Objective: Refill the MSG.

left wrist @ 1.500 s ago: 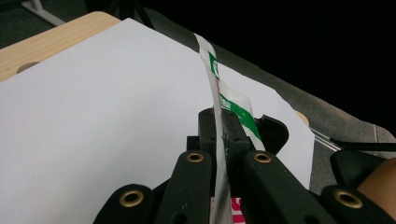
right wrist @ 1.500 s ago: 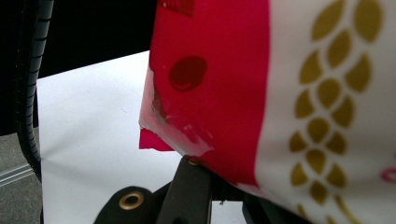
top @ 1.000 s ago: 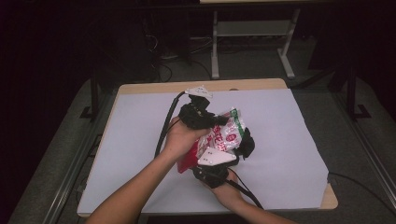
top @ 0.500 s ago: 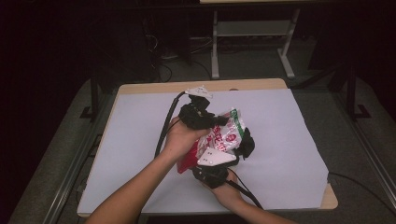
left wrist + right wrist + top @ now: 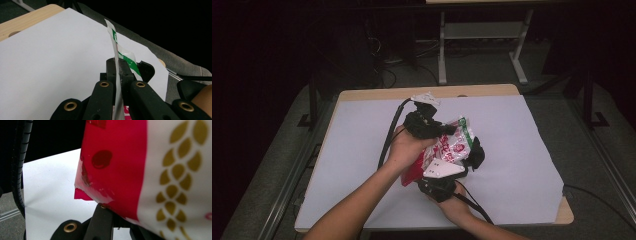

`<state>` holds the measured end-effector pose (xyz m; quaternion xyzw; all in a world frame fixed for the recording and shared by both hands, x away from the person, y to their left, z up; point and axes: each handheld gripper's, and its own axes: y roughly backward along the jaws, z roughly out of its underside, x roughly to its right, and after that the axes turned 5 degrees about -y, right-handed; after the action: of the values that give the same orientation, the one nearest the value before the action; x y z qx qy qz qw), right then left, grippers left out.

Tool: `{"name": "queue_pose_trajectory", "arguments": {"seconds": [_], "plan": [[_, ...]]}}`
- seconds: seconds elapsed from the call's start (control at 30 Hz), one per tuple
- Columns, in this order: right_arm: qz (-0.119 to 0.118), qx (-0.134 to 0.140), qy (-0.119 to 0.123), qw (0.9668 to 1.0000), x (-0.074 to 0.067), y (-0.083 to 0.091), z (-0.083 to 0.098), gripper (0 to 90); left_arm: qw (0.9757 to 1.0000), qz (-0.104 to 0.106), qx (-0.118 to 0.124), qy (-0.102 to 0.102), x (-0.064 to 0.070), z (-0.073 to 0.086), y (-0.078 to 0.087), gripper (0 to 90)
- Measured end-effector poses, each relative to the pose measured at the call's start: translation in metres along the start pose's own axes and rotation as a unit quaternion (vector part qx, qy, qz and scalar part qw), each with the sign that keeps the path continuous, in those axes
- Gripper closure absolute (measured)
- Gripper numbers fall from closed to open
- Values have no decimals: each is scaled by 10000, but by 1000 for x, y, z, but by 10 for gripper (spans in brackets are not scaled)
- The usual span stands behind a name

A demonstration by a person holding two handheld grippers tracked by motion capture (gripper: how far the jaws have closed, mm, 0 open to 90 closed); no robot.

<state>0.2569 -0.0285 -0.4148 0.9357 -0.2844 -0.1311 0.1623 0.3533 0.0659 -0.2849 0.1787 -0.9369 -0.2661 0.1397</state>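
Above the white sheet (image 5: 362, 150) covering the table (image 5: 387, 93), I hold a red-and-white snack bag (image 5: 451, 148) between my two tongs. My left gripper (image 5: 119, 67) is clamped tight on the bag's thin green-striped edge. My right gripper (image 5: 439, 175) is closed on the bag's lower red part, with the wrapper right against its camera.

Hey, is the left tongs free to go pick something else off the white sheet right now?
Probably not. The left tongs are shut on the snack bag's top edge, with the right tongs gripping the same bag, held above the white sheet.
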Motion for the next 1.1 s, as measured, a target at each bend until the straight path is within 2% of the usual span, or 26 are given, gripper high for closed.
{"name": "queue_pose_trajectory", "arguments": {"seconds": [1.1], "plan": [[-18, 35, 21, 10000, -2, 0, 0, 900, 9999, -108, -94, -4, 2, -1, -3, 900]]}}
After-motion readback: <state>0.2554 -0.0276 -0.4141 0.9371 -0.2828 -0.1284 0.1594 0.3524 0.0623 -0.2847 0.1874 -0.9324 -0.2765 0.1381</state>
